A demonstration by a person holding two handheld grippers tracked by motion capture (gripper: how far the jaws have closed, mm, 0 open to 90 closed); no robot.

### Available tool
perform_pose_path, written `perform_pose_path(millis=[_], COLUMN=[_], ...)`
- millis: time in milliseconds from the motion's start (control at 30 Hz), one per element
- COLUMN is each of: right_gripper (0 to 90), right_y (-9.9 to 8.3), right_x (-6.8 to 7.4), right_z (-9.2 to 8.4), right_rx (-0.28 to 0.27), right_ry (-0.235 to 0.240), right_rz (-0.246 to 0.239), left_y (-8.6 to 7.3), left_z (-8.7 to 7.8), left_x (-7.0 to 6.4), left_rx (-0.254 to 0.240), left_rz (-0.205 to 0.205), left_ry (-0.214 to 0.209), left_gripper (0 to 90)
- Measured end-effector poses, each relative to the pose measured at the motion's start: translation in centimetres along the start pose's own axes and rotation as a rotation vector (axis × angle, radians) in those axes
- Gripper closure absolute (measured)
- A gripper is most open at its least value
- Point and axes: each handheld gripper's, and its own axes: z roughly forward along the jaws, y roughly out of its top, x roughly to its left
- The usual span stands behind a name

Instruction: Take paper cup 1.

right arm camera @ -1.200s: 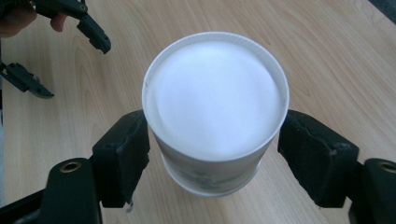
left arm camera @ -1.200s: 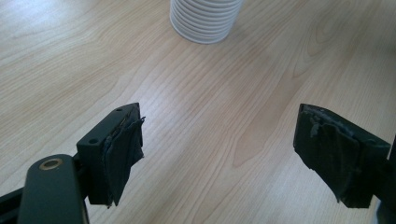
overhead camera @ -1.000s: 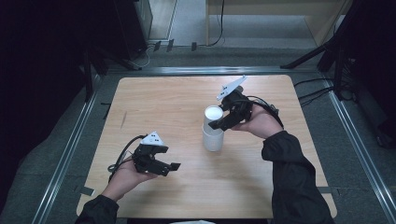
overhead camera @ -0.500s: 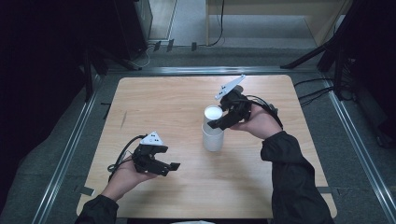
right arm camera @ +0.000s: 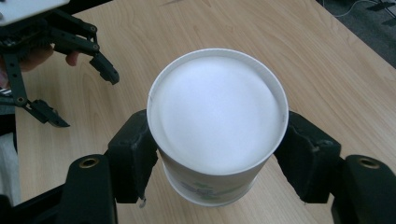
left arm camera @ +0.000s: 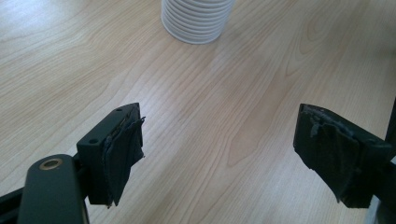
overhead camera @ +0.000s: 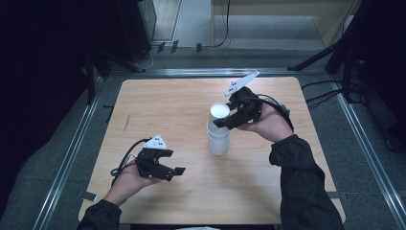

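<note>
I am closing my right gripper on the topmost white paper cup, inverted so that its flat base faces upward — its jaws have just been closing, and in the right gripper view both black pads are sitting against the cup's sides just under the rim of the base. In the high view, that cup is capping a short stack of white ribbed paper cups, which is standing upright near the middle of the pale wooden table, toward its right half. I am holding my left gripper low over the near left part of the table, well apart from the stack; its jaws are standing wide with nothing between them, and in the left gripper view the ribbed lower end of the stack is showing beyond them. The step in hand, as I am judging it, is securing the top cup for separation from the stack. The next move is calling for a straight upward lift — gentle enough not to crush the thin wall — and, should the cups below be clinging, for the left gripper to be steadying the stack's lower part.
</note>
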Motion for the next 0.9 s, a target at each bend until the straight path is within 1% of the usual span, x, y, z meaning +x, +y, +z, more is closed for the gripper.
perform_pose_path(millis=[67, 100, 133, 167, 267, 433, 467, 500, 533, 567, 667, 733, 800, 833, 900], right_gripper=[33.5, 33.6, 33.6, 33.6, 33.7, 33.7, 33.7, 33.7, 33.8, 33.8, 33.8, 33.8, 33.8, 33.8, 33.9], right_y=[0.1, 0.4, 0.4, 0.7, 1.0, 1.3, 1.3, 1.3, 1.3, 1.2, 0.8, 0.4, 0.2, -0.2, -0.3], right_x=[0.0, 0.1, 0.1, 0.3, 0.6, 1.5, 1.5, 2.0, 2.1, 2.4, 2.9, 3.1, 3.2, 3.4, 3.5], right_z=[-0.2, -0.8, -0.8, -1.5, -2.3, -4.4, -4.4, -5.3, -5.6, -6.1, -6.7, -6.9, -7.0, -7.1, -7.1], right_rx=[-0.004, -0.015, -0.015, -0.039, -0.061, -0.093, -0.093, -0.108, -0.110, -0.112, -0.105, -0.096, -0.091, -0.086, -0.083], right_ry=[-0.001, -0.007, -0.007, -0.019, -0.021, -0.045, -0.045, -0.047, -0.047, -0.054, -0.056, -0.057, -0.059, -0.051, -0.050], right_rz=[-0.002, 0.006, 0.006, 0.015, 0.020, 0.003, 0.003, -0.003, -0.006, -0.011, -0.019, -0.023, -0.024, -0.013, -0.013], left_y=[0.0, 0.1, 0.1, 0.1, 0.2, 0.4, 0.4, 0.5, 0.5, 0.7, 1.0, 1.4, 1.5, 1.7, 1.9], left_z=[0.0, 0.0, 0.0, 0.0, 0.1, 0.1, 0.1, 0.2, 0.2, 0.2, 0.2, 0.2, 0.2, 0.3, 0.3], left_x=[0.0, 0.0, 0.0, 0.0, -0.1, -0.1, -0.1, 0.0, 0.0, 0.0, 0.1, 0.3, 0.3, 0.4, 0.5], left_rx=[-0.002, -0.001, -0.001, -0.002, -0.005, -0.008, -0.008, -0.010, -0.010, -0.019, -0.024, -0.029, -0.032, -0.033, -0.037], left_rz=[-0.001, 0.002, 0.002, 0.002, 0.007, 0.014, 0.014, 0.015, 0.015, 0.017, 0.026, 0.035, 0.034, 0.044, 0.046], left_ry=[-0.003, -0.004, -0.004, -0.008, -0.014, -0.024, -0.024, -0.031, -0.031, -0.042, -0.052, -0.064, -0.070, -0.075, -0.082], left_gripper=[15.8, 15.7, 15.7, 15.7, 15.7, 15.8, 15.7, 15.7, 15.7, 15.7, 15.6, 15.6, 15.4, 14.5, 14.2])
